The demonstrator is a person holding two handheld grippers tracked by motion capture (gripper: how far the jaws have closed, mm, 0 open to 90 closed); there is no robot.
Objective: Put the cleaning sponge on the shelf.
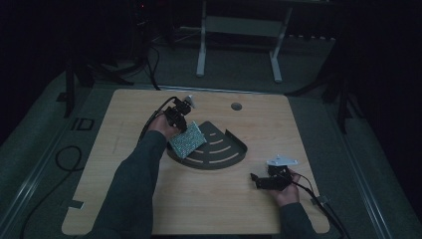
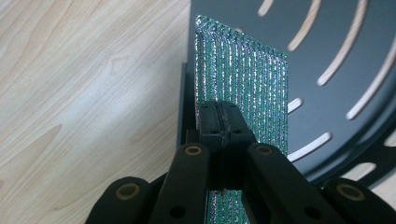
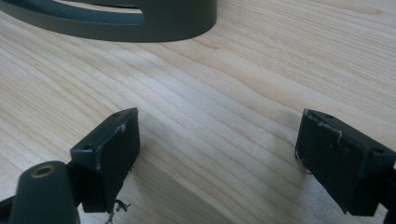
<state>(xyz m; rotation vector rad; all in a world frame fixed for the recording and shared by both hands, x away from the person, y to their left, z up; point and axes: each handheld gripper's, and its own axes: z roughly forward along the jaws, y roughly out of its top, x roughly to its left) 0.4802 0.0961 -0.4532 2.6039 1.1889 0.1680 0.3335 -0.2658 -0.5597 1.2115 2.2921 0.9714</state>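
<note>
A: Over at the left gripper [image 2: 219,122] — jaws pressed together on the glittery green sponge [image 2: 247,88], clamped on its near edge.

B: Sponge standing on edge, tilted, at the left side of the dark grey slotted tray [image 1: 226,152]. Lower corner down at the tray's straight wall, rest of it leaning over the slotted floor.

A: Same thing from the high view: sponge [image 1: 187,140] just below the left hand [image 1: 161,124], overlapping the tray's left corner. Cable looping back from that gripper toward the far edge.

B: Tray itself quarter-round, raised rim along the curve, pale curved slots showing wood through them. Sitting about mid-table.

A: And the right gripper [image 3: 217,158]? Jaws spread wide, nothing between them — just bare wood grain.

B: Held low, near the wooden table [image 1: 149,199], well apart from the sponge. Curved rim of the tray [image 3: 154,23] just visible at the top of the right gripper view, some way ahead of the jaws.

A: From above, right gripper [image 1: 268,180] near the front right corner, grey three-cornered plate [image 1: 282,161] on top, right hand [image 1: 287,191] behind it.

B: Elsewhere on the table: a small round hole [image 1: 236,106] toward the far edge, clear of everything. Beyond the table, dim floor, white frame legs [image 1: 201,50], dark stands either side.

A: Between the two grippers — only the tray's curved side and open tabletop.
</note>
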